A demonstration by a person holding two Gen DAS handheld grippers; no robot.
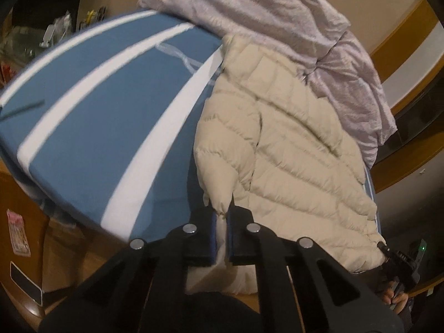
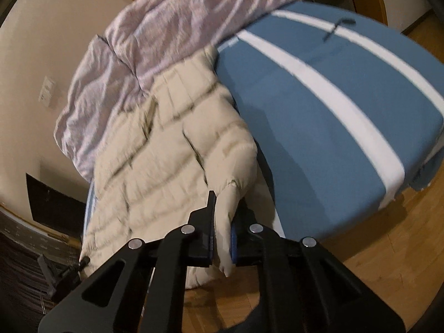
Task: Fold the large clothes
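1. While the cream puffer jacket (image 1: 283,144) lies spread on the bed (image 1: 91,105), the folding has, as I judge it, only just begun: both tongs have a hold, but no fold shows yet.

2. Left tongs (image 1: 222,222) are closed on a puffy end of the jacket at about 6 o'clock in the left wrist view; it looks like a cuff or hem corner, though I cannot tell which.

3. Right tongs (image 2: 223,222) are likewise clamped on a cream end, seemingly a sleeve tip, at 6 o'clock in the right wrist view, with the fabric pinched between the blue pads.

4. From the left wrist view the jacket fills the 3 o'clock side of the bed, near the foot edge, with its lower hem hanging just over that edge.

5. Beyond it, toward 12 o'clock, a crumpled pale lilac blanket (image 1: 277,16) overlaps the jacket's far end.

6. Blue bedding with white stripes (image 1: 155,127) covers the open part of the bed, toward 9 o'clock in the left view, so there is room to fold onto.

7. Quilted in horizontal bands, the jacket looks thick and springy; I would expect it to puff back after a fold.

8. Still to do, by my reading: bring the sleeves in, double the body over, and press it flat.
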